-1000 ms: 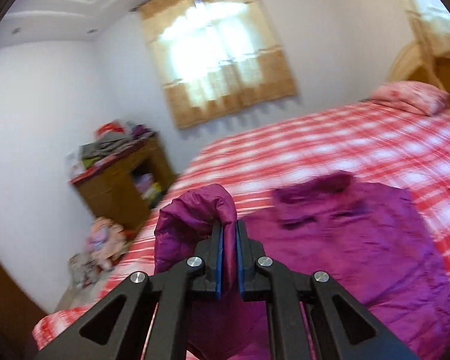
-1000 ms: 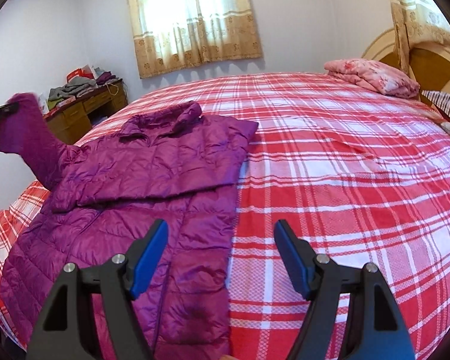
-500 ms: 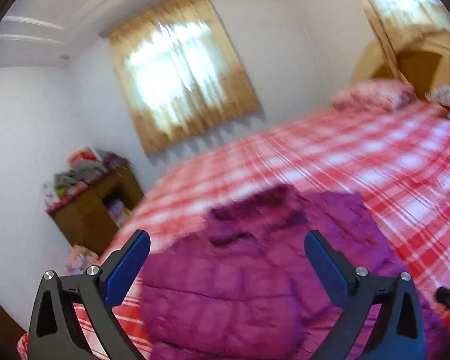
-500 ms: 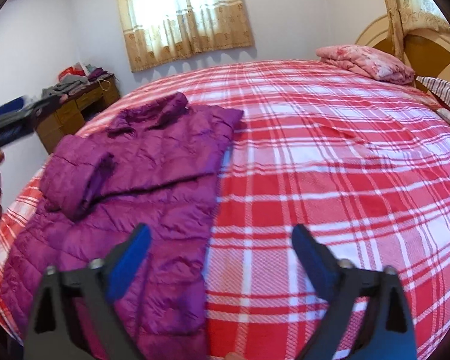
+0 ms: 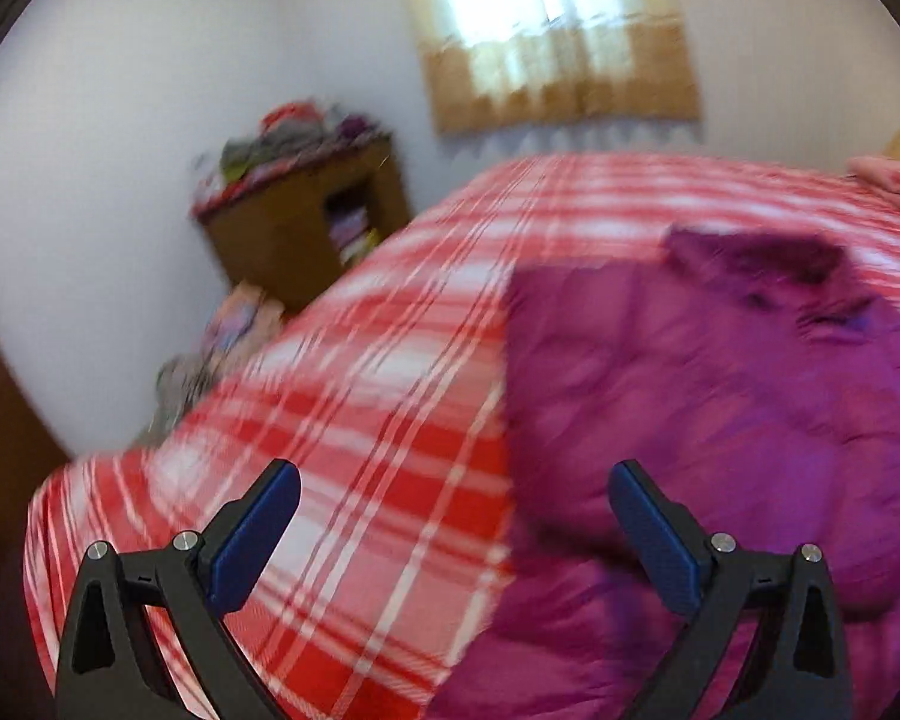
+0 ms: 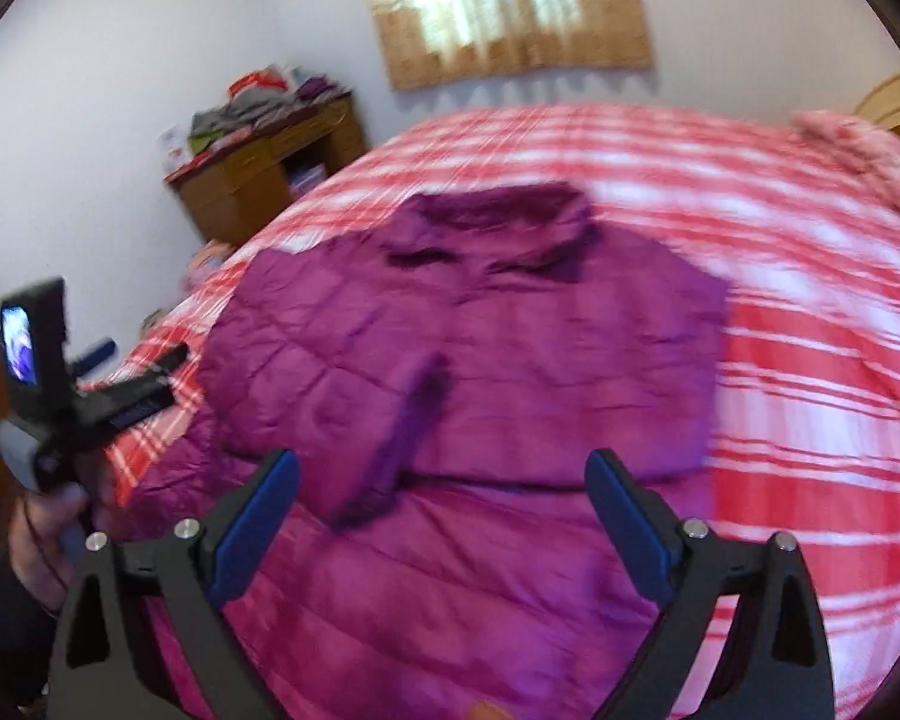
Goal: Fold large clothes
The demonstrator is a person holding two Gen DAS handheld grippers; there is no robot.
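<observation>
Presently, left gripper [image 5: 453, 531]: jaws are spread wide, nothing is held; bedspread lies between the fingers.
Right gripper [image 6: 444, 519]: nothing is gripped; jaws are closing slightly while wide apart, with jacket fabric seen beneath them but not pressed.
Purple jacket [image 6: 480, 360]: it is laid flat just ahead of the right fingers and beside the left gripper's right finger [image 5: 654, 546]; both sleeves are folded across the chest, so the body is narrowed for folding.
Sleeve cuff [image 6: 414, 414]: it is rested between and just beyond the right fingers.
Checked bedspread [image 5: 360, 420]: it is used as the flat folding surface.
Next step, judged: the hem is likely to be grasped and brought toward the collar [image 6: 498, 210].
</observation>
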